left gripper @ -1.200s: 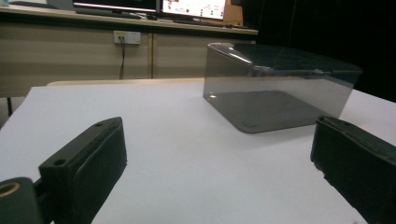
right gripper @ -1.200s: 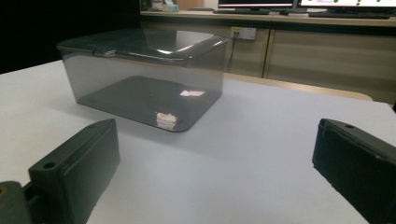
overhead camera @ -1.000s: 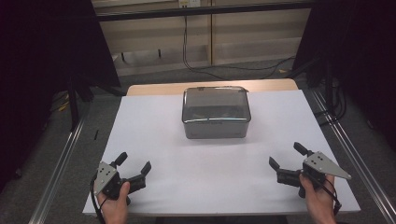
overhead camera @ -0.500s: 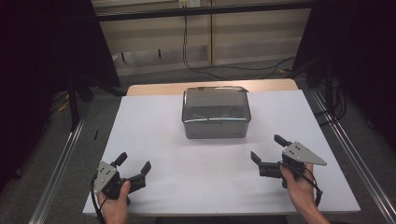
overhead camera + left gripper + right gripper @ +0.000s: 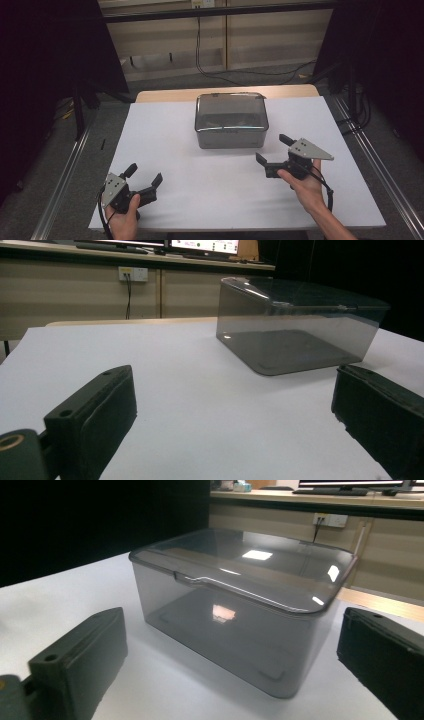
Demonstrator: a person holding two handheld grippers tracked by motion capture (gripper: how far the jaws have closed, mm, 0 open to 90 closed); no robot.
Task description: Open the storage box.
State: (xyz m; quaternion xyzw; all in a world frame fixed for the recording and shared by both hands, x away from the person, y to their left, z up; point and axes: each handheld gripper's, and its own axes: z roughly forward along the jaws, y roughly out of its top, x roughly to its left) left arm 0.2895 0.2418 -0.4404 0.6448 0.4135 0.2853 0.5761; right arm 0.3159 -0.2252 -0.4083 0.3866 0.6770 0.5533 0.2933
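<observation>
One lidded grey box [image 5: 231, 121] just ahead of right tool [image 5: 278, 153], jaws apart

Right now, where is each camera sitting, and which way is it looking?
High view: above the table's near edge, looking forward and down at the box; both hands show, with the left claw and right claw.
Left gripper view: rides the left claw, low over the table, facing the box; two open jaws show.
Right gripper view: rides the right claw, close to the box; open jaws show.
All three share the box.
</observation>
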